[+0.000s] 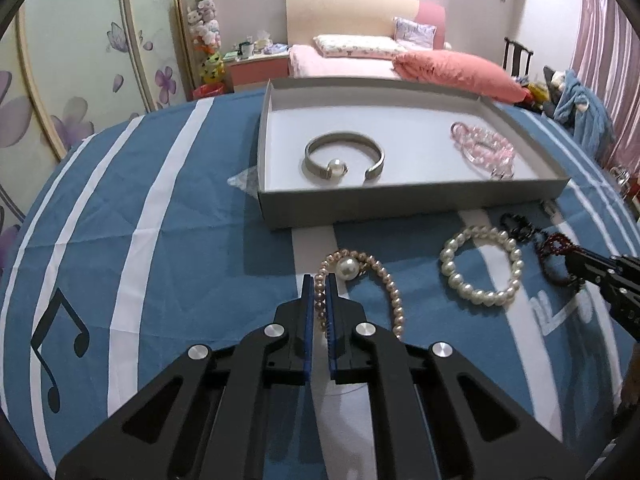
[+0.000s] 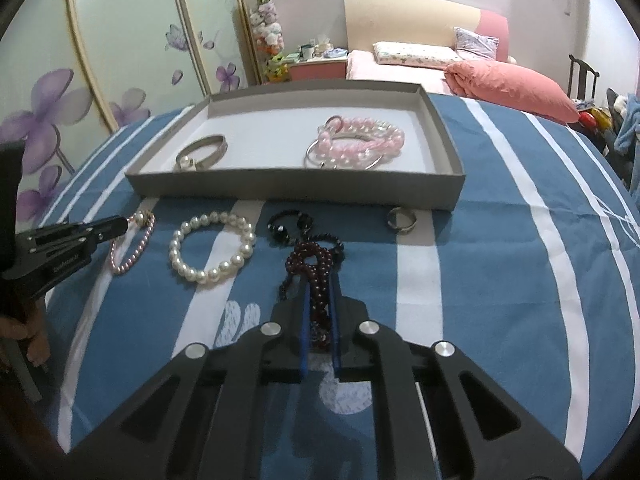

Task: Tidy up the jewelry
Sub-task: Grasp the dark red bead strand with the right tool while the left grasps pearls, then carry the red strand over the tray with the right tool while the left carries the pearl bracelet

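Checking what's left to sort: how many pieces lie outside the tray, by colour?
Pink pearl strand: 1
White pearl bracelet: 1
Black bead bracelet: 1
Dark red bead bracelet: 1
Silver ring: 1
Total: 5

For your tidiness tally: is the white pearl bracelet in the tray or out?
Out: the white pearl bracelet lies on the blue cloth, before the tray.

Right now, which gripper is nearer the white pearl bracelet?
Left, narrowly. The left gripper is shut on the pink pearl bracelet lying right beside the white pearl bracelet; the right gripper is shut on the dark red bead bracelet, slightly farther off.
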`<move>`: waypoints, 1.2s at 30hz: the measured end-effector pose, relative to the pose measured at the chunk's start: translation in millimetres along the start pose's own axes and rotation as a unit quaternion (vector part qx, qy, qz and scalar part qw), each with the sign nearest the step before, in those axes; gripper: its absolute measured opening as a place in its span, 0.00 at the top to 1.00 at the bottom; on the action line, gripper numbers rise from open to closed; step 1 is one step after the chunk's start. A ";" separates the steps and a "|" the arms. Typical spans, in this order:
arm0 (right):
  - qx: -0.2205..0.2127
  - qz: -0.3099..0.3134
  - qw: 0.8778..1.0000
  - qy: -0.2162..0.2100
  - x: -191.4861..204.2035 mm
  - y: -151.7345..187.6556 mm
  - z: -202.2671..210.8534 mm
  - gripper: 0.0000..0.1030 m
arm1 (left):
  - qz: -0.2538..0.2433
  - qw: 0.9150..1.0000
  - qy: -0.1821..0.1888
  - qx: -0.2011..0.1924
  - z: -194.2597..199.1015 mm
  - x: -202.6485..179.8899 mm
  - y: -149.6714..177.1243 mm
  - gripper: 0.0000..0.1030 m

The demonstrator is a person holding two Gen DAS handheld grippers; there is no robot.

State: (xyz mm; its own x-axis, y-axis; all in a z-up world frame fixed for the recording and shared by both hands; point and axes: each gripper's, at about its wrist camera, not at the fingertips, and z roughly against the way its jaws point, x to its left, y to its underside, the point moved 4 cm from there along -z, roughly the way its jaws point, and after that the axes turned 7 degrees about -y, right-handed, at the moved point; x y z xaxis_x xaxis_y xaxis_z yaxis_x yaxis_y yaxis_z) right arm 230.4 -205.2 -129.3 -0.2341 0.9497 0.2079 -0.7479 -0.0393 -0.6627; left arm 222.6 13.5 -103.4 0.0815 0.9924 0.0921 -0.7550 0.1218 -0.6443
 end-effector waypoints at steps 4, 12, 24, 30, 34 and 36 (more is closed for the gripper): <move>-0.013 -0.008 1.000 -0.008 0.7 -2.9 4.5 0.91 | 0.006 1.000 0.015 -0.021 9.6 0.8 -5.4 0.94; -0.047 -0.020 0.998 -0.024 5.0 -11.0 16.3 0.91 | 0.012 0.998 0.044 -0.049 21.4 -5.8 -12.8 0.94; -0.082 -0.026 0.996 -0.037 12.9 -23.3 30.4 0.91 | 0.015 0.994 0.082 -0.072 34.6 -16.1 -18.1 0.94; -0.104 -0.023 0.994 -0.029 16.9 -26.1 38.6 0.91 | 0.029 0.992 0.092 -0.084 43.2 -14.6 -19.5 0.94; -0.135 -0.014 0.991 -0.021 23.0 -32.3 50.8 0.91 | 0.041 0.990 0.090 -0.103 54.0 -12.8 -23.5 0.94; -0.153 -0.008 0.988 -0.017 27.5 -36.7 57.5 0.91 | 0.044 0.989 0.086 -0.116 60.3 -11.4 -25.2 0.94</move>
State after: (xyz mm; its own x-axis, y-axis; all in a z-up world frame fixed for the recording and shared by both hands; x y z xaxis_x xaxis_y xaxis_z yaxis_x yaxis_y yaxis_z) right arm 215.7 -195.5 -57.8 -0.2494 0.9380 0.2408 -0.5303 0.0757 -0.8444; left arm 201.5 -1.9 -42.5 0.1462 0.9852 -0.0895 -0.5964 0.0156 -0.8026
